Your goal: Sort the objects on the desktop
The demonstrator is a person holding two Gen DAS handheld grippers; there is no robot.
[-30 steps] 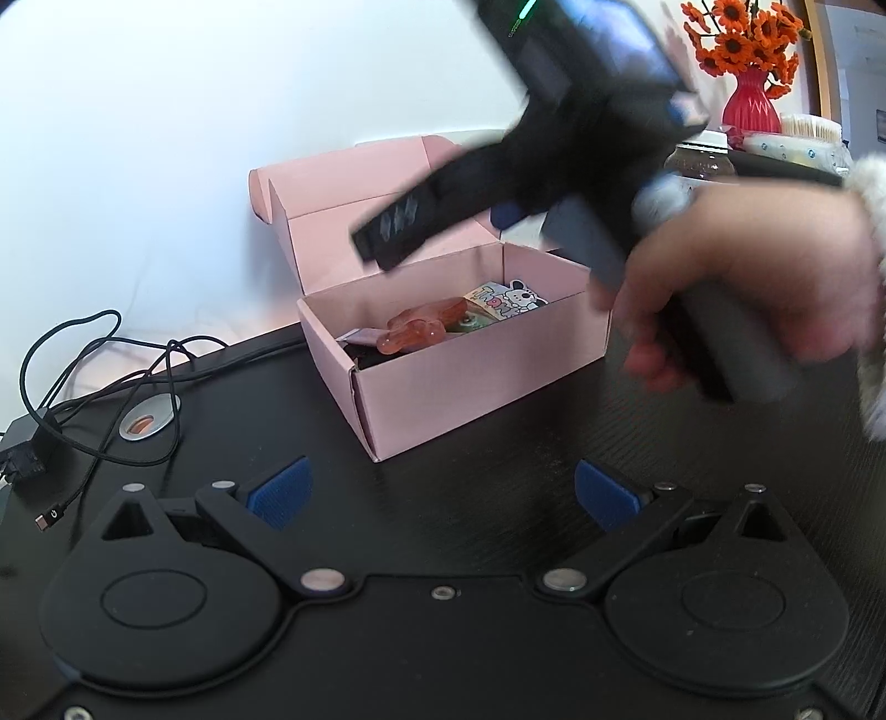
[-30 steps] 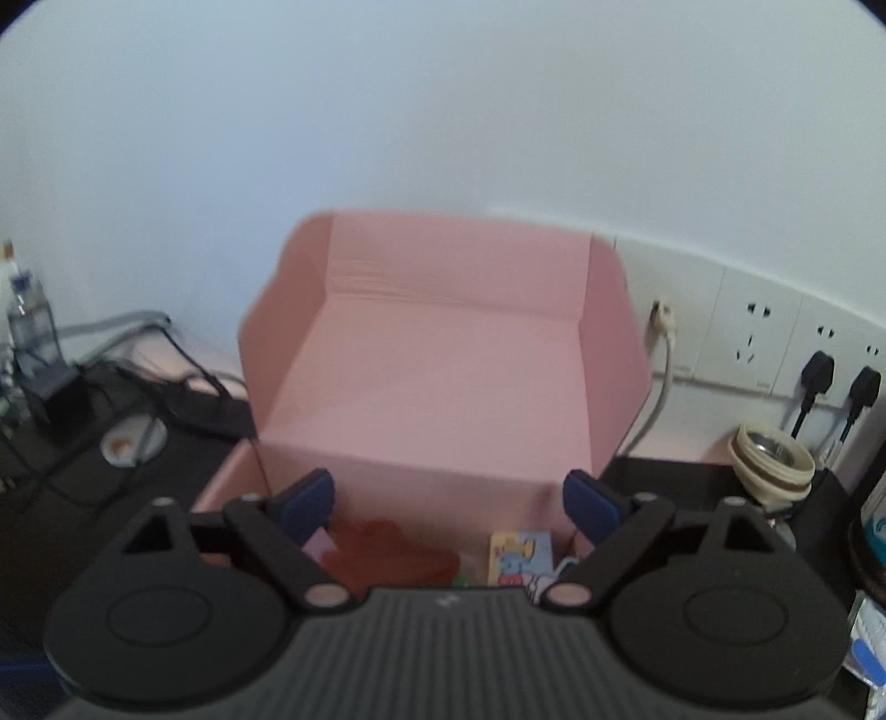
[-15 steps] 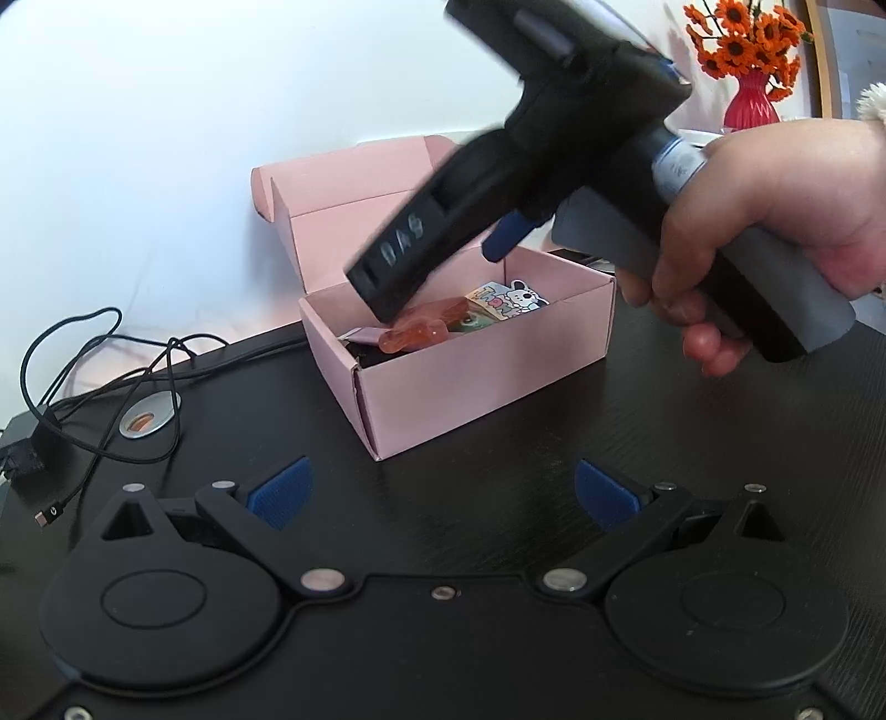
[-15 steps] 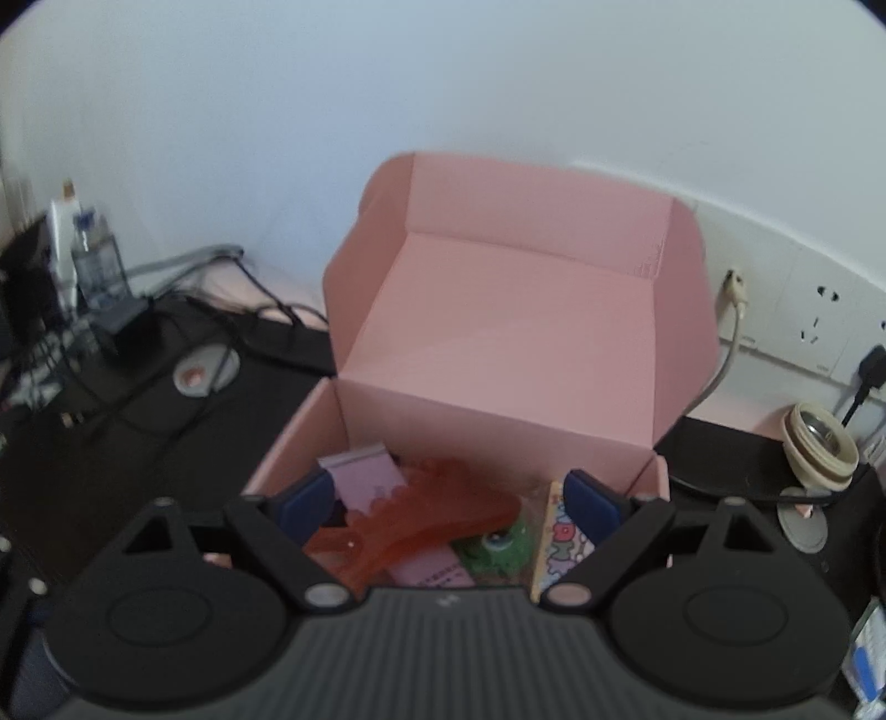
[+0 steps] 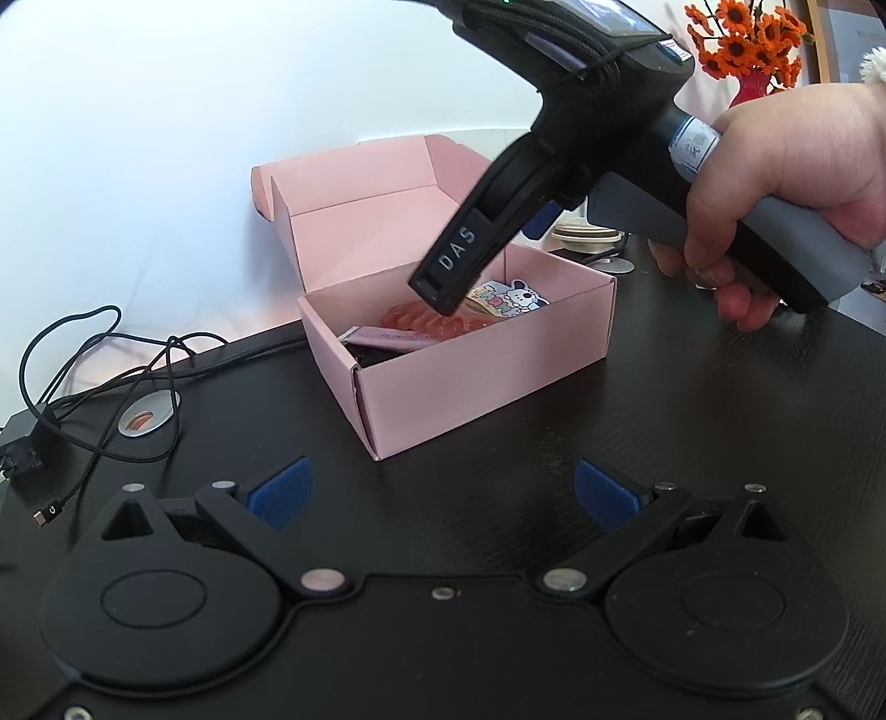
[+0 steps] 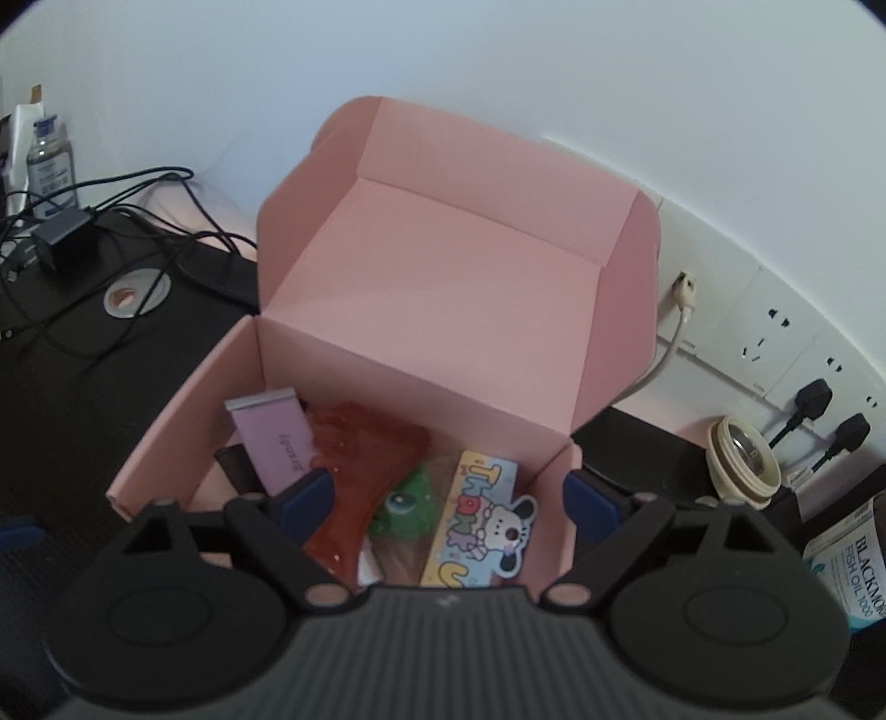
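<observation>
The pink box (image 5: 476, 382) stood open at the centre of the left wrist view, on the dark surface (image 5: 692, 421), with its lid folded up against the white wall. In the right wrist view the same box filled the middle of the frame, and its contents lay plain to see: a lilac tube (image 6: 274, 443) at the left, a translucent red toy (image 6: 360, 471) beside it, a green toy (image 6: 407, 507) partly under the red one, and a cartoon card (image 6: 482, 526) with a dog on it leaning at the right.

The right tongs (image 6: 446, 498) hung above the near edge of the box, spread wide with nothing between the blue pads (image 6: 307, 495). In the left wrist view a hand (image 5: 786, 205) at the upper right gripped their grey handle, and one black finger pointed down into the box over the red toy.

The left tongs (image 5: 440, 493) sat low in the frame over bare surface, likewise spread wide and empty, well short of the box.

Black cables (image 5: 94, 365) looped at the left of that view around a metal grommet (image 5: 147, 421), and orange flowers (image 5: 742, 39) stood at the upper right. Wall sockets (image 6: 775, 343) showed at the right of the right wrist view.
</observation>
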